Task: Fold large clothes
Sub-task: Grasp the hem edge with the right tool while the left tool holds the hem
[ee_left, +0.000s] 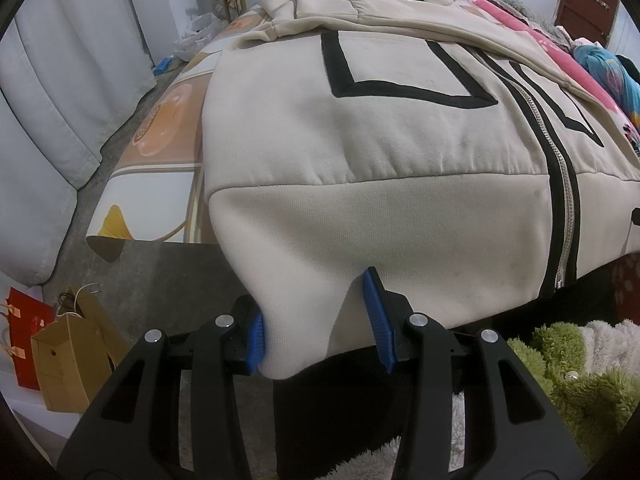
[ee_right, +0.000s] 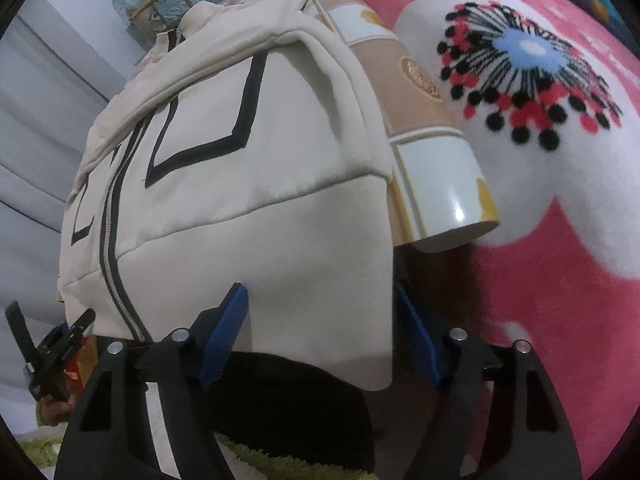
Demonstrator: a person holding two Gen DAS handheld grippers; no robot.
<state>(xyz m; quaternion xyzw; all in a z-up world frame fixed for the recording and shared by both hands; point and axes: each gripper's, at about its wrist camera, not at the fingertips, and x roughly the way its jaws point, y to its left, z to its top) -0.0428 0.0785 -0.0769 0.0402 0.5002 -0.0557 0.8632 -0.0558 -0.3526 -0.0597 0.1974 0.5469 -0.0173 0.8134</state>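
The jacket lies spread on a table with a patterned cover, front up and zipped, its hem band hanging over the near edge. One sleeve is already laid across the chest.

The left gripper is part-closed on the hem near the jacket's left corner — both blue pads press into a bunched fold of cloth, so it has a firm pinch. The right gripper stands wider: the hem's right corner sits between its fingers, the left pad against the cloth and the right pad apparently clear of it, so this reads as not yet gripped.

The jacket looks like thick cotton fleece (soft, fairly heavy for a garment, no stiffness of its own). It should drape and sag between two holds rather than keep a line, and the fleece surface is unlikely to slip from ribbed pads. The zip adds a slightly stiffer spine down the middle, which may resist a fold along it. The double-layered hem band at the two corners seems the best place to hold — it is the firmest part, and lifting both corners evenly would carry the lower half up toward the collar.
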